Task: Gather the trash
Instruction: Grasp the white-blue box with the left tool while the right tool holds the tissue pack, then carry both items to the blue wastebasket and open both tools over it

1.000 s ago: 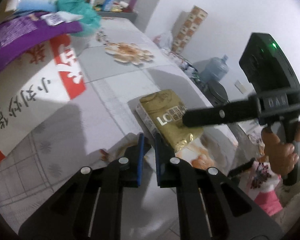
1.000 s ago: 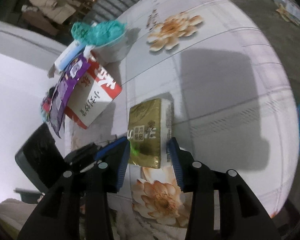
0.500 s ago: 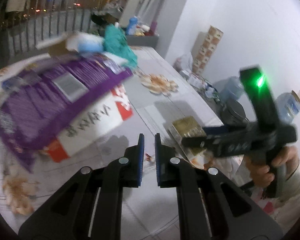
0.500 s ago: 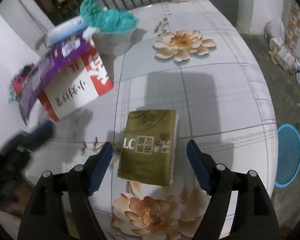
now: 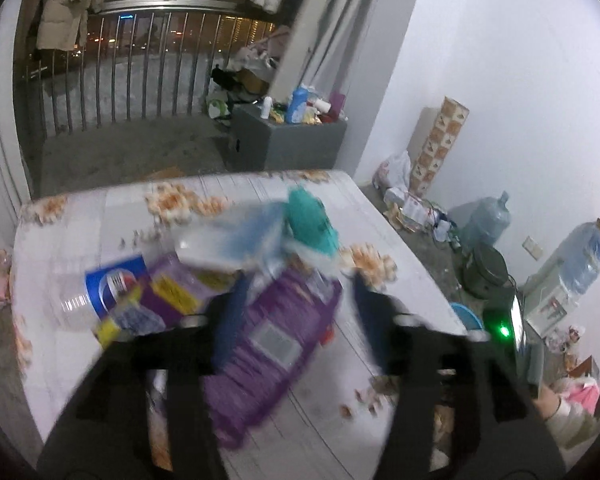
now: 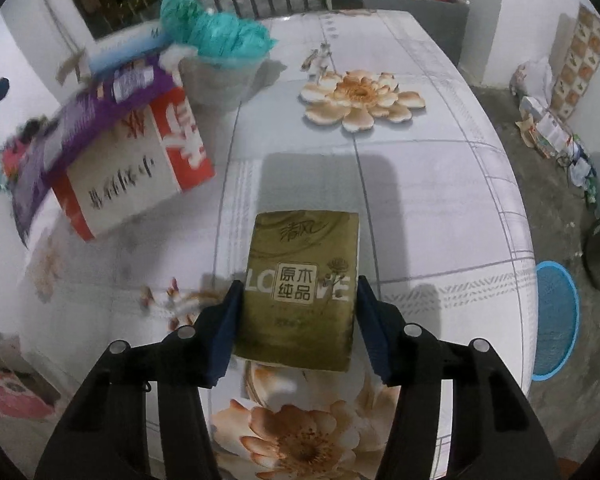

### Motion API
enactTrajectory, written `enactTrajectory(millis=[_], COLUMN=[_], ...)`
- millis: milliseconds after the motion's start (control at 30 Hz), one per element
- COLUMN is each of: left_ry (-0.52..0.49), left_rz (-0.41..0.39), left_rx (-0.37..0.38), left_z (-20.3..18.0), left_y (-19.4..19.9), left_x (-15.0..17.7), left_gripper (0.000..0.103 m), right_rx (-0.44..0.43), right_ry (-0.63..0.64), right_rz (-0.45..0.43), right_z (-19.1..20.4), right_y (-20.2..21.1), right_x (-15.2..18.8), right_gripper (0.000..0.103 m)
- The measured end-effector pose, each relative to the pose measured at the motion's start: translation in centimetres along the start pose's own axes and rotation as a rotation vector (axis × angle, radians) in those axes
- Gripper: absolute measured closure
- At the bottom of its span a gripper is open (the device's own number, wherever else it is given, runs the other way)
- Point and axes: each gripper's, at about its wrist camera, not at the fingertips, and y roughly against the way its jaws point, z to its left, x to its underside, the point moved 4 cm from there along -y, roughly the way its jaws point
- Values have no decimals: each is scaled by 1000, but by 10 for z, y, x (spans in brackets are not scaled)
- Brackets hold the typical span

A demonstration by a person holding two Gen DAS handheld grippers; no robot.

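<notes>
A gold tissue pack lies flat on the flowered table. My right gripper is open, its blue pads on either side of the pack's near half, close to or touching its sides. My left gripper is open and blurred, held above a purple bag that lies over a red and white box. A blue-labelled plastic bottle lies left of the bag. A pale box and teal stuff sit behind.
A grey bucket holding the teal stuff stands at the table's far left. A blue basin sits on the floor to the right. Water jugs and a grey cabinet stand beyond the table.
My left gripper has opened wide and risen back, now looking over the whole table. My right gripper has come forward so its pads flank the gold pack.
</notes>
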Motion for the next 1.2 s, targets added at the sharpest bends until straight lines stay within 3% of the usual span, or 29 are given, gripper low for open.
enactTrajectory(millis=[33, 67, 200, 367, 433, 567, 700, 767, 800, 833, 967, 1200], left_ry=[-10, -24, -131, -235, -226, -165, -52, 2, 13, 21, 32, 55], left_rz=[13, 34, 126, 281, 337, 466, 535, 532, 524, 517, 494, 351], left_rx=[10, 15, -37, -77, -94, -58, -43, -19, -12, 1, 6, -29], left_z=[4, 7, 18, 29, 39, 54, 72, 78, 78, 78, 78, 78], left_y=[-4, -9, -46, -101, -119, -149, -166, -168, -168, -168, -164, -125], left_x=[-9, -16, -43, -50, -53, -50, -43, -42, -42, -42, -45, -73], left_gripper=[23, 19, 15, 14, 14, 14, 14, 14, 17, 27, 33, 34], right_rx=[-35, -62, -205, -316, -333, -365, -378, -383, -385, -386, -385, -375], right_ry=[-19, -32, -72, -96, -95, -95, -101, -106, -109, -111, -112, -123], right_rz=[-15, -29, -112, -151, -155, -138, -123, -121, -120, -119, -124, -150], right_z=[-1, -1, 1, 6, 8, 13, 11, 11, 11, 10, 9, 3], right_y=[4, 8, 27, 32, 30, 21, 15, 13, 13, 13, 15, 30], right_x=[-6, -11, -42, -74, -81, -87, -88, -87, -86, -86, -83, -73], right_gripper=[49, 49, 49, 49, 49, 49, 49, 49, 49, 49, 49, 49])
